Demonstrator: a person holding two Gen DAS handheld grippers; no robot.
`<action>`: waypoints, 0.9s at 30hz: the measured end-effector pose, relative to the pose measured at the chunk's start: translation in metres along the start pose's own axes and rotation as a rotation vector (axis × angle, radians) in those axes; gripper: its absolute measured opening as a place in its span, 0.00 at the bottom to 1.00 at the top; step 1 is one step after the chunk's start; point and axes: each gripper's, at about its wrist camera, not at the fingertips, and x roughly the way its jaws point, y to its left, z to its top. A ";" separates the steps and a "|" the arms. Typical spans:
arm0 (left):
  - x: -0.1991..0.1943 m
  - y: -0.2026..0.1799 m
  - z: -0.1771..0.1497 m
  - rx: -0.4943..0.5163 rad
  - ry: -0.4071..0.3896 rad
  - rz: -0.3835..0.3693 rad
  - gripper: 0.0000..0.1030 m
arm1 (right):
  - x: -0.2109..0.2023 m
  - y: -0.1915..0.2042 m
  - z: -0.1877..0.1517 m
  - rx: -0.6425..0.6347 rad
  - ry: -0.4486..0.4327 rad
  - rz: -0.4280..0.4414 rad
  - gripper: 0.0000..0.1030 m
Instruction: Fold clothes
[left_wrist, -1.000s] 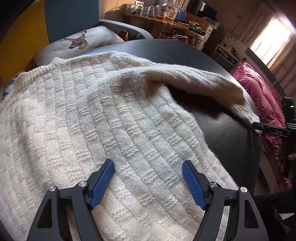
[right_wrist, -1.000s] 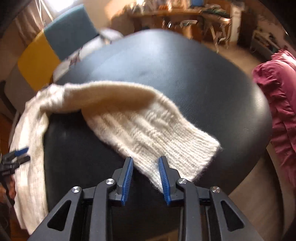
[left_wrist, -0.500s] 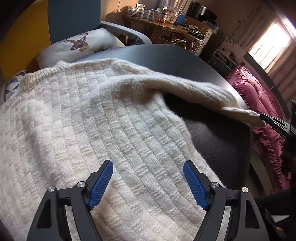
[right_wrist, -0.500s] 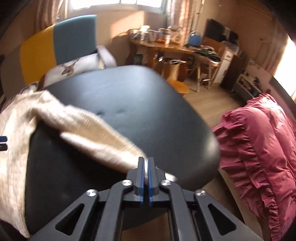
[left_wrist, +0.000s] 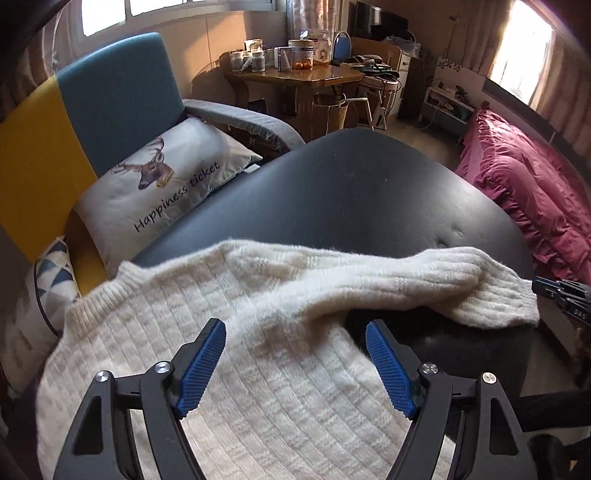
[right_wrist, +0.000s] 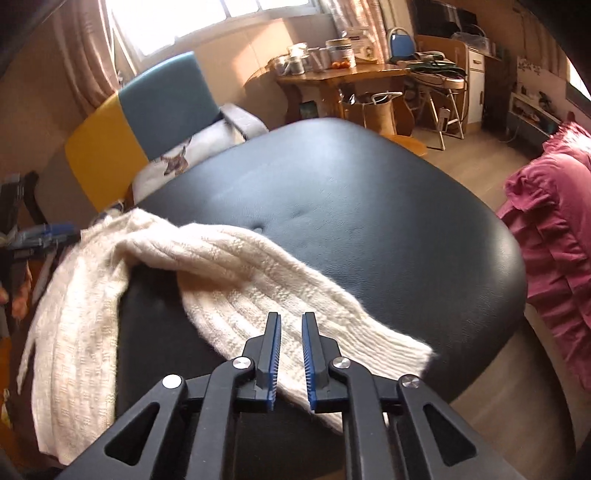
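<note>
Cream sweater (left_wrist: 258, 369) on black ottoman (left_wrist: 369, 192). Left gripper (left_wrist: 295, 363) spread wide over its body, empty; right gripper (right_wrist: 291, 352) slightly parted over sleeve cuff (right_wrist: 369, 332).

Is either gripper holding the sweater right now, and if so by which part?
Neither. The left gripper is wide open above the sweater body. The right gripper has a narrow gap between its fingers, over the sleeve cuff, not pinching it.
</note>
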 end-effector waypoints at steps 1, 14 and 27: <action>0.004 -0.005 0.010 0.043 0.003 0.003 0.77 | 0.008 0.003 0.002 -0.008 0.014 -0.003 0.11; 0.129 -0.039 0.052 0.442 0.306 -0.063 0.76 | 0.047 0.000 -0.003 0.008 0.074 0.023 0.11; 0.141 0.002 0.064 0.033 0.165 -0.085 0.06 | 0.044 0.014 0.015 -0.062 0.032 -0.056 0.12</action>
